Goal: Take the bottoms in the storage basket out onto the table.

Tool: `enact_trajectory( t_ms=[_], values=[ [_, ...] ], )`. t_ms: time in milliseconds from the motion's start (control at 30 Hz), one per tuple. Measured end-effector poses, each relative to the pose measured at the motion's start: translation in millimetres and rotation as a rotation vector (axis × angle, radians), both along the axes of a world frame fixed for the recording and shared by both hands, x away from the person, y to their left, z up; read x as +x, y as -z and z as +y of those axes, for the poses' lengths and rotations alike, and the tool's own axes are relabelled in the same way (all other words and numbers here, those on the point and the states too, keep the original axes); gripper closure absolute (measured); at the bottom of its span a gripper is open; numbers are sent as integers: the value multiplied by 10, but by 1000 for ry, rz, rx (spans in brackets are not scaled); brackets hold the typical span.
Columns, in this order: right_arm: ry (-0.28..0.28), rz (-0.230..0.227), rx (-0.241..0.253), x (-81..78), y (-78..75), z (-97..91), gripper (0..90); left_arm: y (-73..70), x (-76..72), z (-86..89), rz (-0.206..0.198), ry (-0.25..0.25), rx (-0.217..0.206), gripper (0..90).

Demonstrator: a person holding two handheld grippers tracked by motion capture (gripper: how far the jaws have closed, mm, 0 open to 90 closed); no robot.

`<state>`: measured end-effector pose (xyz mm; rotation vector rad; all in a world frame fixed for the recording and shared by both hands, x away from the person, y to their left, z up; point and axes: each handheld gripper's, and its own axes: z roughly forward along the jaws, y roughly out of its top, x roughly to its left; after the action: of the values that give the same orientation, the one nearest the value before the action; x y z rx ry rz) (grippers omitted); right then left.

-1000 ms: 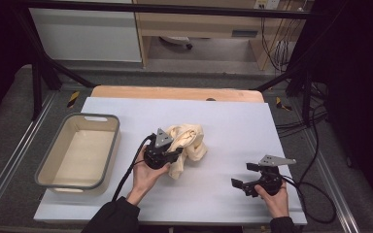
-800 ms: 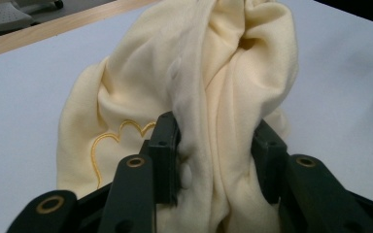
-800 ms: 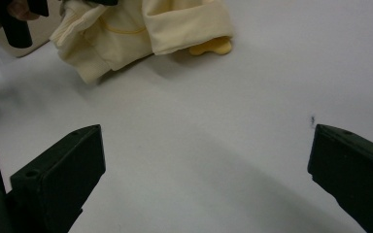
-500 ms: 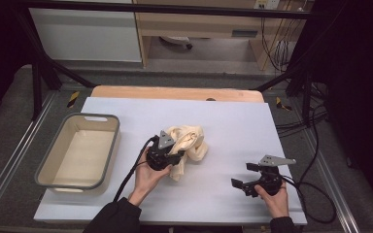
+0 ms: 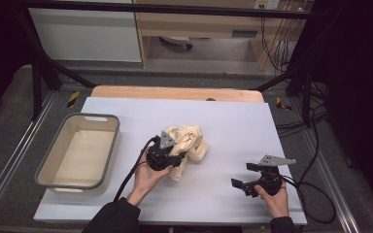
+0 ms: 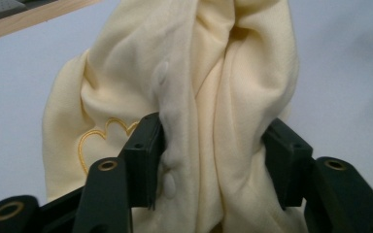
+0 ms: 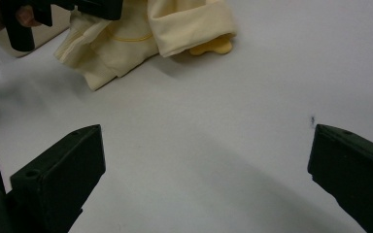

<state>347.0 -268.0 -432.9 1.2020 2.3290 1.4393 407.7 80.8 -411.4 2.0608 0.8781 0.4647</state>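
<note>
While the pale blue table mat (image 5: 223, 126) spreads across the wooden table (image 5: 175, 92) as the largest surface in the high view, the grey-rimmed tub (image 5: 46, 162) sits at its left edge, well apart from the work in hand. Near the middle of the mat lies the cream cloth (image 5: 190, 145) — a bunched, folded garment with a yellow stitched outline on it, seen close in the left gripper view (image 6: 189, 97). The left gripper (image 5: 172, 158) is at the cloth's near left side; its jaws have just been opening, and in the left gripper view (image 6: 213, 155) they stand part-way apart with a thick fold of the cloth between them. The left pad (image 6: 145, 155) still lies against the fabric and the right one sits at the fold's edge, though whether they still press on it cannot be told. The right gripper (image 5: 245, 175) is held low over bare mat at the lower right, well apart from the cloth — its jaws stand wide in the right gripper view (image 7: 206, 170) with nothing between them, and the cloth (image 7: 141, 34) lies beyond, a small yellow tab poking out beneath its edge.
</note>
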Motion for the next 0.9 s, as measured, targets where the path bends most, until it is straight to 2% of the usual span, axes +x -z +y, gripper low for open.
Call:
enact_trajectory(
  t_ms=[133, 367, 500, 600, 900],
  values=[
    [1, 1, 1, 0, -2, -1, 5, -11, 13, -5, 13, 2, 9, 396],
    [2, 1, 3, -3, -4, -1, 5, -30, 24, 16, 33, 3, -7, 284],
    [1, 2, 3, -2, -3, -1, 5, -51, 23, 29, 29, 9, -7, 247],
    [1, 0, 3, 0, -1, 0, 5, -68, 29, 49, 45, 13, -18, 231],
    [-1, 0, 2, 0, 1, 0, 5, -113, 27, 79, 51, 25, -8, 196]
  ],
)
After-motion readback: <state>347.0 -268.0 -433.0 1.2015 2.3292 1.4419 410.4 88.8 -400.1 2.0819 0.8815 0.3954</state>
